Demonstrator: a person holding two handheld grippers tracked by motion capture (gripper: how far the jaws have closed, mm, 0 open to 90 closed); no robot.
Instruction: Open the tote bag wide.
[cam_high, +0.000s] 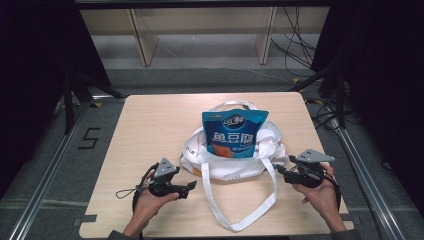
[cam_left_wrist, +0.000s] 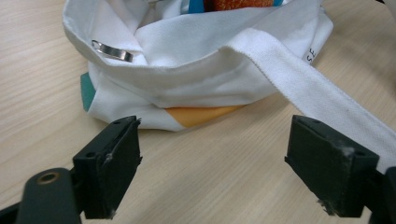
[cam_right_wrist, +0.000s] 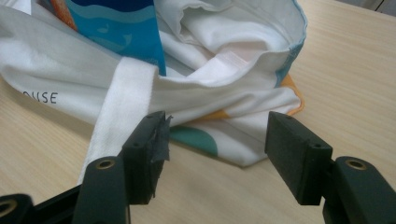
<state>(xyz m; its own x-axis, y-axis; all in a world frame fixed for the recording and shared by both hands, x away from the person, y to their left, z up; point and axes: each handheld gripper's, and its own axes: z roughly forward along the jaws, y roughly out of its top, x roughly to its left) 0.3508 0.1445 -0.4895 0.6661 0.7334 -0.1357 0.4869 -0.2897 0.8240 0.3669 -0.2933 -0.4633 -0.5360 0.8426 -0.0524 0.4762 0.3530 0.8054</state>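
Observation:
A white tote bag (cam_high: 235, 162) lies slumped in the middle of the wooden table (cam_high: 150, 125), with a blue snack pouch (cam_high: 234, 134) standing in its mouth. One long handle strap (cam_high: 240, 220) loops toward the front edge. My left gripper (cam_high: 192, 186) sits just left of the bag, open, nothing between its jaws. In the left gripper view the gripper (cam_left_wrist: 212, 158) faces the bag's lower edge (cam_left_wrist: 196, 79), the strap (cam_left_wrist: 308, 84) passing by the right jaw. My right gripper (cam_high: 276, 169) is at the bag's right side. In its own view the gripper (cam_right_wrist: 217, 144) is open before the bag's corner (cam_right_wrist: 224, 93), beside the pouch (cam_right_wrist: 116, 23).
A small metal clip (cam_left_wrist: 112, 50) is fixed on the bag's rim. Metal rails (cam_high: 50, 165) run along both sides of the table. Wooden shelf legs (cam_high: 142, 42) and loose cables (cam_high: 300, 45) lie on the floor beyond the far edge.

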